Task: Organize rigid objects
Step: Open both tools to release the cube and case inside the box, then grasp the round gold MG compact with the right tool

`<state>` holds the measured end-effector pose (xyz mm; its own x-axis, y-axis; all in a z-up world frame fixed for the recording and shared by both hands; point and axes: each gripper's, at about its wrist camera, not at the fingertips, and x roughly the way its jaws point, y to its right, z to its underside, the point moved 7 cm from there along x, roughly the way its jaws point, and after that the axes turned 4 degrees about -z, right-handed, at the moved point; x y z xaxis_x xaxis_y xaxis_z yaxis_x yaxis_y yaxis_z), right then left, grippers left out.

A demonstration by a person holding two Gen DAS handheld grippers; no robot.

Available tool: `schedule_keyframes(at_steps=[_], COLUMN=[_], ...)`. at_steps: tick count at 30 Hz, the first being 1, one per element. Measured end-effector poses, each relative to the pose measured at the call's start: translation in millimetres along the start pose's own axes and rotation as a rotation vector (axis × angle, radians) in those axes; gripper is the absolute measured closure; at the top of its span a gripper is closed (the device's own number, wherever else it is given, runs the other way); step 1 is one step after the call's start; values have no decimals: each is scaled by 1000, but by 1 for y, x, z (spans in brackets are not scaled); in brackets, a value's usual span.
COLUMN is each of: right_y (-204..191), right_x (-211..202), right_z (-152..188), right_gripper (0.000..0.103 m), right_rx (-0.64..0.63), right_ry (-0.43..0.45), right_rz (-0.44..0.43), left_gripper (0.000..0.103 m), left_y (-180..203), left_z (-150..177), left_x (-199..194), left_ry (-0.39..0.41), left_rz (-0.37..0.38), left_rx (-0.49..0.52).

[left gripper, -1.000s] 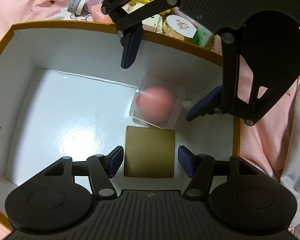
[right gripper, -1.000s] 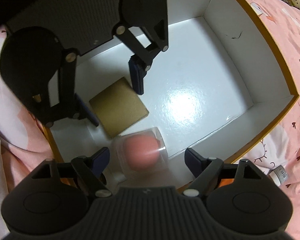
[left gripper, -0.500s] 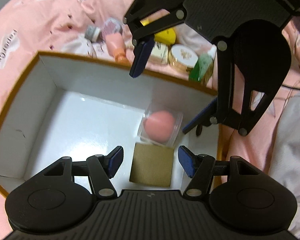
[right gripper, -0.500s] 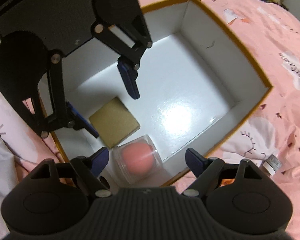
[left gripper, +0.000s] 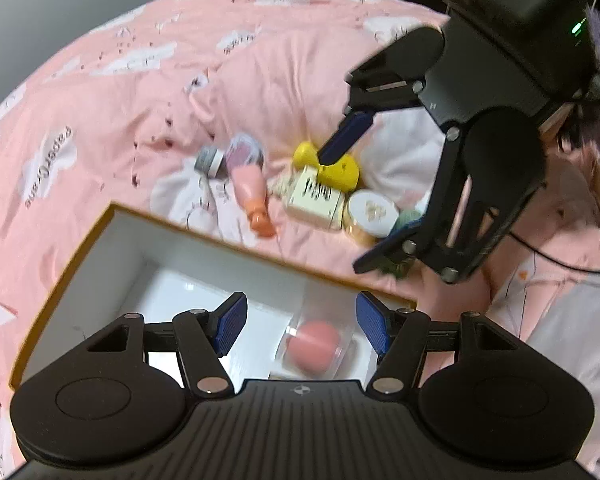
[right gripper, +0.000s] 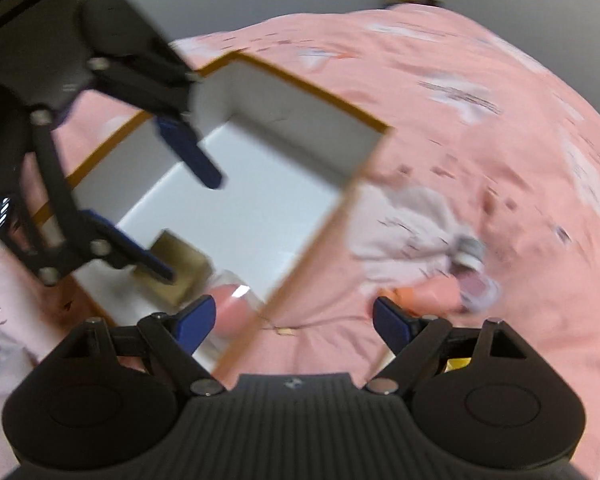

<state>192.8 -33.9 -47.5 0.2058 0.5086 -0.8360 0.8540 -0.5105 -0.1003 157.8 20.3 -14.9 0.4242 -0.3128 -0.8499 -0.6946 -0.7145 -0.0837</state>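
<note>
A white box with an orange rim (left gripper: 180, 236) (right gripper: 300, 92) lies on the pink bedding. Inside it sit a clear case with a pink ball (left gripper: 314, 346) (right gripper: 230, 312) and a flat brown square (right gripper: 176, 270). My left gripper (left gripper: 298, 326) is open and empty above the box's near right corner. My right gripper (right gripper: 292, 320) is open and empty over the box's edge; it also shows in the left wrist view (left gripper: 348, 192), above the loose items on the bed.
Beyond the box lie a pink bottle (left gripper: 248, 184) (right gripper: 440, 292), a small grey jar (left gripper: 210, 162) (right gripper: 468, 252), a yellow toy (left gripper: 332, 168), a cream box (left gripper: 314, 198), a round gold tin (left gripper: 372, 214) and a green item (left gripper: 406, 220). White cloth lies at right.
Both grippers have lifted up and back out of the box. The pink ball case stays inside next to the brown square. The right gripper has swung toward the loose items.
</note>
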Motion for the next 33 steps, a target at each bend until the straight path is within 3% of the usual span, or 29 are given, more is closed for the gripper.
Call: schedule_keyframes(at_steps=[3, 8, 12, 19, 21, 24, 28, 33], right_y=[21, 42, 55, 71, 79, 91, 100, 104], right_x=[-4, -5, -1, 10, 12, 16, 23, 42], right_z=[19, 56, 83, 125, 134, 147, 151, 137], right_gripper=[22, 32, 43, 46, 53, 58, 59, 60], right_rx=[102, 268, 318, 401, 437, 499, 551, 525], right_ry=[31, 25, -19, -94, -105, -111, -91, -72], right_rz=[53, 58, 61, 55, 49, 42, 8, -3], left_gripper=[29, 29, 29, 30, 30, 30, 35, 41], left_y=[13, 37, 50, 76, 83, 82, 58, 34], left_z=[-12, -28, -37, -48, -50, -55, -55, -53], left_x=[0, 19, 42, 86, 99, 119, 148, 166], left_ry=[22, 9, -29, -94, -110, -136, -199, -248], left_rz=[11, 45, 84, 160, 182, 183, 125, 116], left_rx=[34, 125, 160, 192, 197, 151, -1, -110])
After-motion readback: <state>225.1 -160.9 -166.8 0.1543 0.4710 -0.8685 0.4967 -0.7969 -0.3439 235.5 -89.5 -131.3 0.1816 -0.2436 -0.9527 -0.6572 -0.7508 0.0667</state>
